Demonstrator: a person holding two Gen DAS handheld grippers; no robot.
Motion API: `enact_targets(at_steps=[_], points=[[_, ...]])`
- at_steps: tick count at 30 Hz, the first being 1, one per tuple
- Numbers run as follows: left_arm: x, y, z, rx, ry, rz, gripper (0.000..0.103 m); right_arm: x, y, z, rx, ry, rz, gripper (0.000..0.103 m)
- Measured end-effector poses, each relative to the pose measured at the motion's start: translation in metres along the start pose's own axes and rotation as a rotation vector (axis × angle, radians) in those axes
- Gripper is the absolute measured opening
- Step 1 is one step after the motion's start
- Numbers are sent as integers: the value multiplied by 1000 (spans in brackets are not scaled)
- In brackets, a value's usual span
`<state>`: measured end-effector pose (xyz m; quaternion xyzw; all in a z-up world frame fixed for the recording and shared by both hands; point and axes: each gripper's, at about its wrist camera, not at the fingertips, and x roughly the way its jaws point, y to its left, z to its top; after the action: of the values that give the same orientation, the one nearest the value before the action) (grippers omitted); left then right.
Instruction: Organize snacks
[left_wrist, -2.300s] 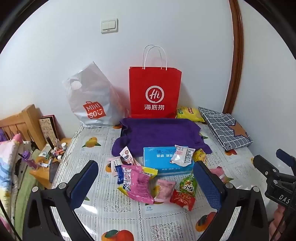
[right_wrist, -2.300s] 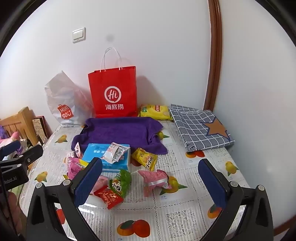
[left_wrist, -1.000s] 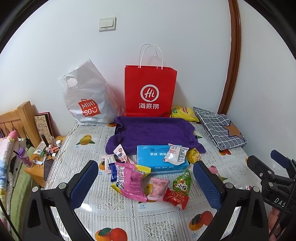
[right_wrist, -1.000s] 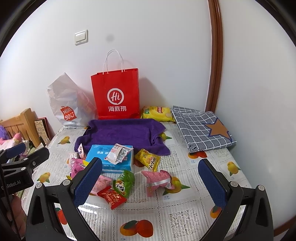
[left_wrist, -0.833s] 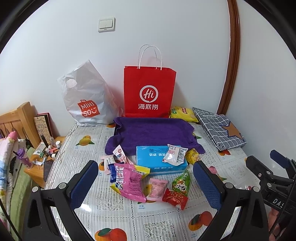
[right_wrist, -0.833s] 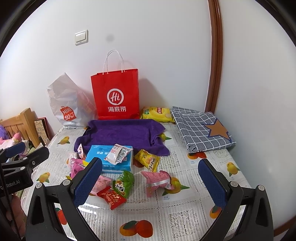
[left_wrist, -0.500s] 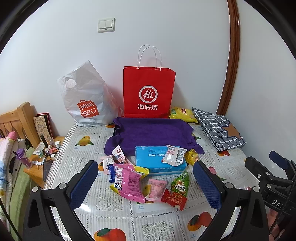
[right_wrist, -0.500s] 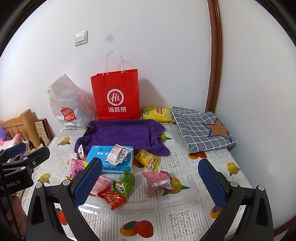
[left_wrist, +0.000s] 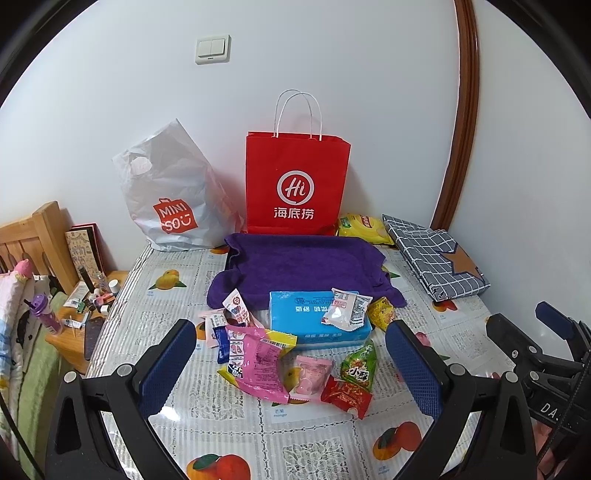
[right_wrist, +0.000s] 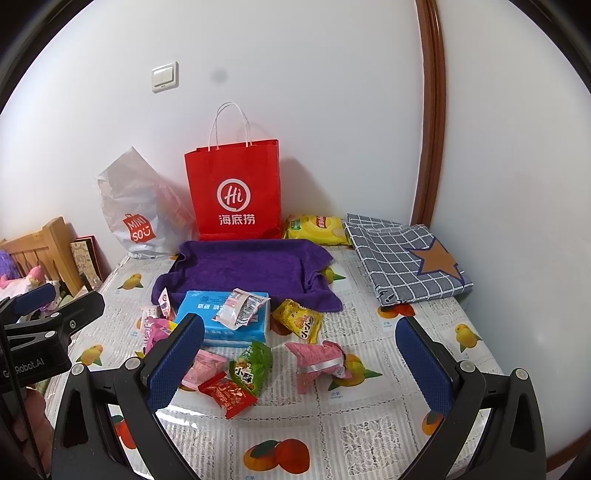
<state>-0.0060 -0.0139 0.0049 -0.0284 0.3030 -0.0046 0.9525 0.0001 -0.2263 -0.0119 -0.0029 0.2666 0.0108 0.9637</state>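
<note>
Behind both spread, empty claws, red "Hi" bag (left_wrist: 297, 184) flanks "MINISO" bag (left_wrist: 173, 199).

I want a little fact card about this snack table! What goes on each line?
surface: table with fruit-print cover
snacks: loose packets in front of the purple towel
on the blue tissue pack: one white packet
nearest packet: red one
at the wall: red paper bag, white plastic bag, yellow chip bag
left hand-held gripper: open, empty
right hand-held gripper: open, empty
</note>
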Motion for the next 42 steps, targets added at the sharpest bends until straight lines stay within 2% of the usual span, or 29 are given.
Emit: enact_targets(at_steps=[13, 19, 24, 27, 35, 42], points=[[-8, 0, 2, 23, -4, 22, 103, 0, 2, 0, -8, -10, 23, 102], [-8, 2, 3, 32, -21, 31, 103, 0, 2, 1, -15, -35, -19, 103], [-3, 5, 6, 37, -21, 29, 103, 6, -5, 2, 0, -57, 23, 103], [4, 11, 8, 23, -10, 22, 103, 15, -9, 1, 0, -67, 15, 103], [30, 28, 14, -19, 25, 30, 103, 55, -23, -3, 29, -2, 29, 103], [50, 36, 20, -28, 16, 62, 103, 94, -29, -14, 26, 83, 2, 103]])
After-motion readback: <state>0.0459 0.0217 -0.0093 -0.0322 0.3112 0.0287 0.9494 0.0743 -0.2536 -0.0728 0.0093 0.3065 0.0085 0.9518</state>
